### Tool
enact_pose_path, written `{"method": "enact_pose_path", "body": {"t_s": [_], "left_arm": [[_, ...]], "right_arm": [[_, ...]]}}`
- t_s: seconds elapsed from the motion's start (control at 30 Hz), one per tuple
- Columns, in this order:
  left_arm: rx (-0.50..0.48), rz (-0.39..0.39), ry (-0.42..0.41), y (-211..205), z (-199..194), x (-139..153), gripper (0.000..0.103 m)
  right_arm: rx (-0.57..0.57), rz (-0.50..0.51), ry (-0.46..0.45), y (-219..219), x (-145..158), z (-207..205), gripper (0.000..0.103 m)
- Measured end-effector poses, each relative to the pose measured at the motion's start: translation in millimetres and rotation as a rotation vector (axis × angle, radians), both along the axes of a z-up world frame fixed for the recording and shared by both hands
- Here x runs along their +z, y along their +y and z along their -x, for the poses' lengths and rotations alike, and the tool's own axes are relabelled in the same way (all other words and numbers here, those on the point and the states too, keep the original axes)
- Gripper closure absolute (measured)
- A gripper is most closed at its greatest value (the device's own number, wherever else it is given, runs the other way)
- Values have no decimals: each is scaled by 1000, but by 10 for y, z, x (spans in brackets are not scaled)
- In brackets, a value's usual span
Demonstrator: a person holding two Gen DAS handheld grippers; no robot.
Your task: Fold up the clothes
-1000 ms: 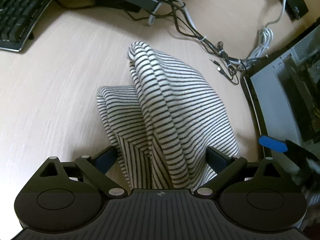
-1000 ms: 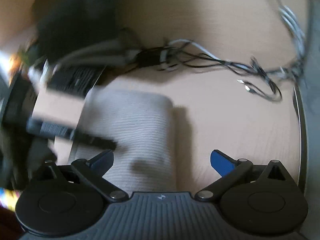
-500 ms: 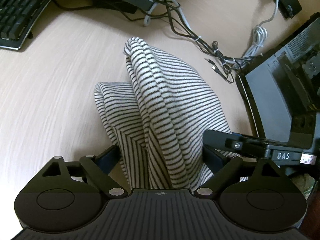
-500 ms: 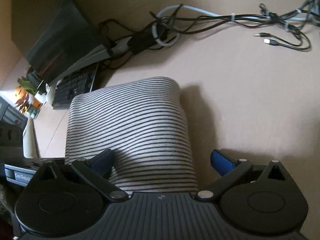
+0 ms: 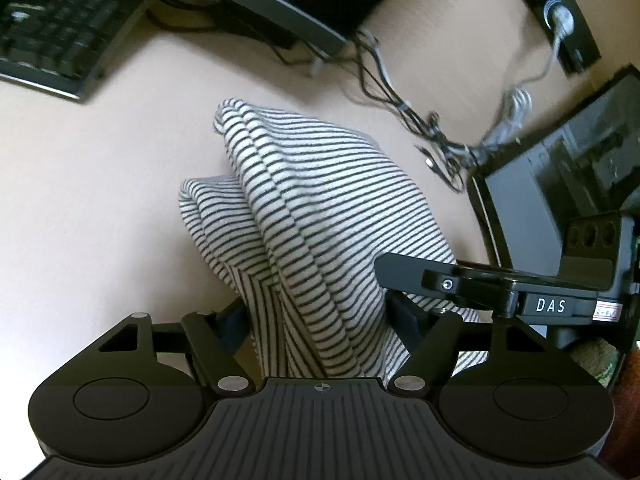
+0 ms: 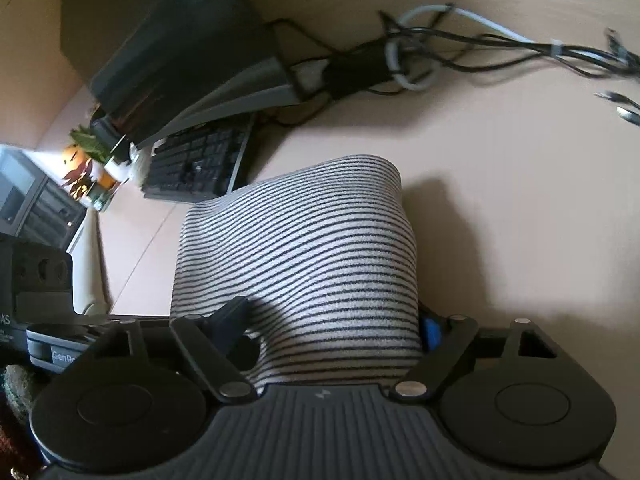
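Both grippers now pinch the striped garment: the left gripper (image 5: 320, 320) has its fingers pressed into a thick bundle of folds, and the right gripper (image 6: 332, 332) has drawn in from a wide spread a second ago to clamp the garment (image 6: 296, 248) across its near end. Half a second ago its right finger stood well clear of the cloth; now the blue pad touches the fabric edge. In the left view the right gripper's body has slid in beside the cloth, where earlier only a blue fingertip showed.

Judged from this, the grasp phase is finished and the garment, held at two points just beside each other, is ready to be lifted or carried over for the next fold. It hangs above the tabletop (image 5: 100, 200), away from the keyboard (image 5: 52, 28) and cables (image 5: 420, 128) along the far edge.

Readable writing: "DAS" in white on the right gripper (image 5: 551, 305), and "GenRo…", cut off, on the left gripper (image 6: 66, 358).
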State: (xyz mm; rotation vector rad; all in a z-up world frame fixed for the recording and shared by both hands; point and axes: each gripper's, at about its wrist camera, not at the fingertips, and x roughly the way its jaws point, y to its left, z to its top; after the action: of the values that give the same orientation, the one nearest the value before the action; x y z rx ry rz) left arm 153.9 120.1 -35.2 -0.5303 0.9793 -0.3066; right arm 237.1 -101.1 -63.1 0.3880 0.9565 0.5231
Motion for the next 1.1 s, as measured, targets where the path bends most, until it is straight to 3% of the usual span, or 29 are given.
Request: {"method": "enact_pose_path", "body": {"t_s": [0.4, 0.73, 0.87, 1.0, 1.07, 1.1], "left_arm": [[144, -16, -13, 641, -25, 24, 27], [126, -25, -28, 689, -47, 115, 27], [133, -136, -136, 806, 29, 454, 27], [156, -179, -222, 913, 18, 740, 27], [131, -193, -220, 833, -69, 723, 29], [119, -200, -220, 794, -113, 715, 29]], "right_arm": [[136, 15, -34, 812, 37, -625, 20], [117, 48, -48, 783, 45, -680, 16], [88, 137, -112, 694, 180, -523, 13], [62, 238, -217, 633, 373, -254, 11], [65, 267, -276, 669, 475, -107, 14], [72, 281, -311, 711, 532, -26, 22]]}}
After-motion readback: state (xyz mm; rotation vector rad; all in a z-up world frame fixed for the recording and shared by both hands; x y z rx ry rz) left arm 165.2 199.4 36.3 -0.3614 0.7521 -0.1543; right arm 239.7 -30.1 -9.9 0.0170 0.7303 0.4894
